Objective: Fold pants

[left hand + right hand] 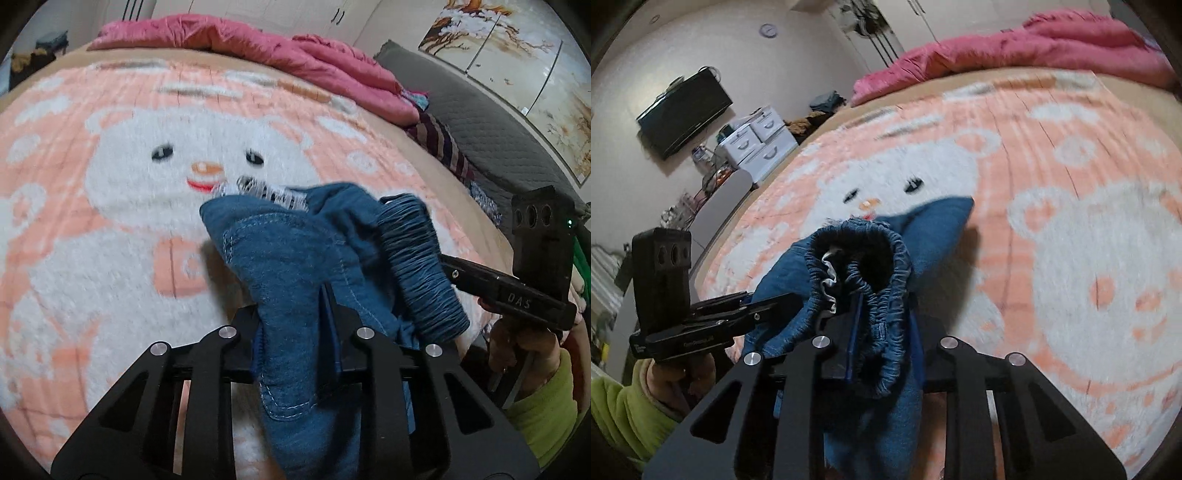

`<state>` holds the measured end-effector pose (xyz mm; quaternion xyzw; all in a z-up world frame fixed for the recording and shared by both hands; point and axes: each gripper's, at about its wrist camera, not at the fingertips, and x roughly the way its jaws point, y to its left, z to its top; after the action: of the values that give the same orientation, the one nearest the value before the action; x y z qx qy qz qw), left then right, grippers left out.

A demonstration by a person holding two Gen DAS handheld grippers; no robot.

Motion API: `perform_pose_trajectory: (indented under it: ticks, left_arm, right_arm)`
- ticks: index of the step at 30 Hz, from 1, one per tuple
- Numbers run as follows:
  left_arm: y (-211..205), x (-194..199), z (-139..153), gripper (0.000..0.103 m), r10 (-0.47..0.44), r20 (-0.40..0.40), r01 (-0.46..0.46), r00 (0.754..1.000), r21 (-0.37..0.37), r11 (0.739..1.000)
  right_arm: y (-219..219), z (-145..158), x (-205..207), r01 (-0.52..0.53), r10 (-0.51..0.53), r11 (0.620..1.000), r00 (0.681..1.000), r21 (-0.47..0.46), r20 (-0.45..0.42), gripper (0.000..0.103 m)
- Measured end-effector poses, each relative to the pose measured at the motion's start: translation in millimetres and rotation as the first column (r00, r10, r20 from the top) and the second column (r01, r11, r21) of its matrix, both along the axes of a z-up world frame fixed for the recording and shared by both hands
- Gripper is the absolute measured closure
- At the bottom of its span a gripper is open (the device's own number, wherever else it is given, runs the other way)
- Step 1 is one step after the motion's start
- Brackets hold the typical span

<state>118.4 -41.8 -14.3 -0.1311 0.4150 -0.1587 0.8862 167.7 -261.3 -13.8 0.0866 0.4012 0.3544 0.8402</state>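
Small blue denim pants [295, 258] with a gathered elastic waistband [421, 266] hang bunched above the bed. My left gripper [291, 310] is shut on a stitched fold of the denim, which drapes down over its jaws. To its right, my right gripper [443, 266] reaches into the waistband. In the right wrist view the waistband [886, 258] forms an open ring, and my right gripper [882, 325] is shut on its near edge. My left gripper [783, 302] bites the pants [934, 225] from the left. Both sets of fingertips are hidden by cloth.
A fluffy peach blanket with white bears [110, 221] covers the bed. A pink quilt [258, 40] lies along the far edge, with striped clothes [443, 144] by a grey headboard [498, 133]. White drawers [757, 144] stand beyond the bed. Green sleeves [543, 406] show behind the grippers.
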Motion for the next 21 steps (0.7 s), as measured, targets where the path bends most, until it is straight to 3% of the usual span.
perform_pose_trajectory:
  ticks: [6, 9, 16, 21]
  left_arm:
    - [25, 29, 32, 0.085, 0.056, 0.080, -0.061, 0.995, 0.057, 0.997]
    - [37, 51, 35, 0.085, 0.077, 0.090, -0.085, 0.993, 0.093, 0.992]
    - [63, 83, -5, 0.084, 0.110, -0.011, -0.108, 0.994, 0.113, 0.988]
    - [76, 81, -27, 0.065, 0.140, -0.047, -0.135, 0.989, 0.091, 0.987]
  right_arm:
    - [37, 25, 41, -0.019, 0.019, 1.000, 0.998, -0.003, 0.067, 0.082]
    - [54, 21, 70, -0.015, 0.015, 1.000, 0.999, -0.001, 0.051, 0.082]
    - [84, -21, 104, 0.000, -0.005, 0.994, 0.999, -0.106, -0.048, 0.082]
    - [76, -39, 110, 0.032, -0.044, 0.993, 0.994, -0.113, -0.100, 0.077]
